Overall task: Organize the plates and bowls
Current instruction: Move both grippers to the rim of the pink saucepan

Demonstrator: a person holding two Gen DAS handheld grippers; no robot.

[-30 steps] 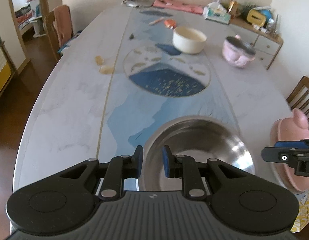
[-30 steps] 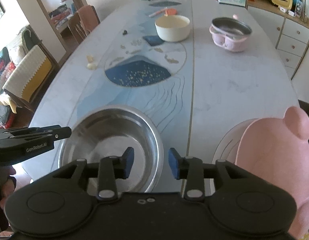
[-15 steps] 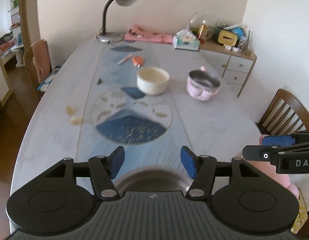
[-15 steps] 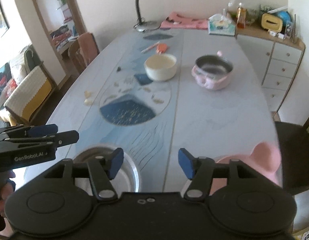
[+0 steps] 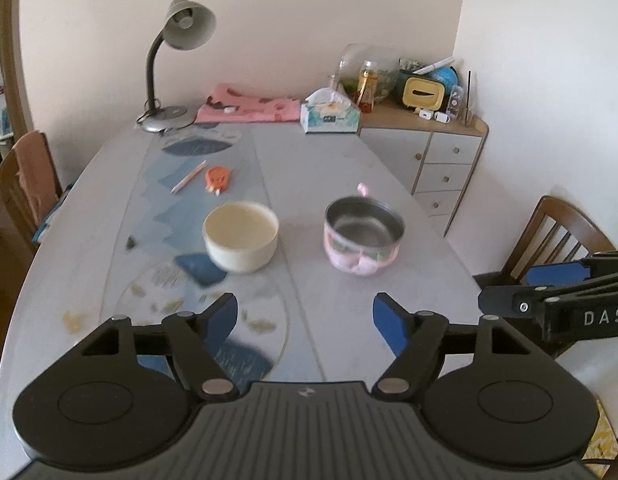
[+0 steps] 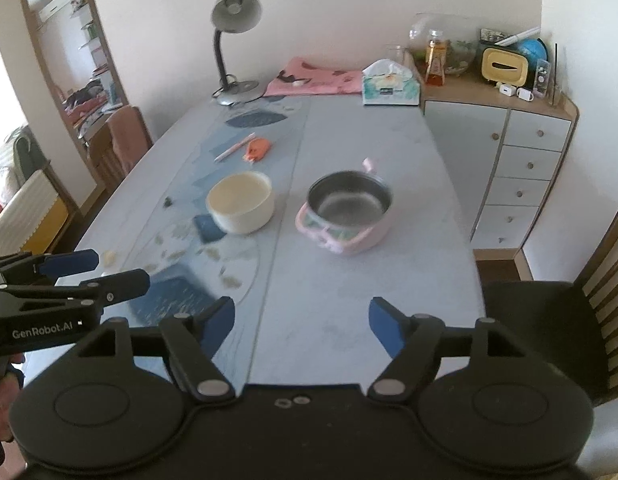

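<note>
A cream bowl (image 5: 241,236) and a pink bowl with a steel inside (image 5: 363,236) stand side by side on the table's middle, well beyond both grippers. My left gripper (image 5: 305,316) hovers above the near table, its jaws opening with nothing between them. My right gripper (image 6: 301,320) is likewise raised, jaws opening and empty, with the cream bowl (image 6: 241,208) and pink bowl (image 6: 345,212) ahead of it. Each gripper shows in the other's view: the right gripper (image 5: 509,290) at the right edge, the left gripper (image 6: 121,270) at the left edge.
A desk lamp (image 5: 177,60), pink cloth (image 5: 249,110) and tissue box (image 5: 329,114) sit at the table's far end. A pencil (image 5: 189,178) and an orange item (image 5: 217,178) lie behind the cream bowl. A drawer cabinet (image 6: 509,160) and wooden chairs (image 5: 565,232) flank the table.
Both grippers rose and tilted up, away from the large steel bowl and pink dish at the near edge, which dropped out of view. Both pairs of jaws spread wider.
</note>
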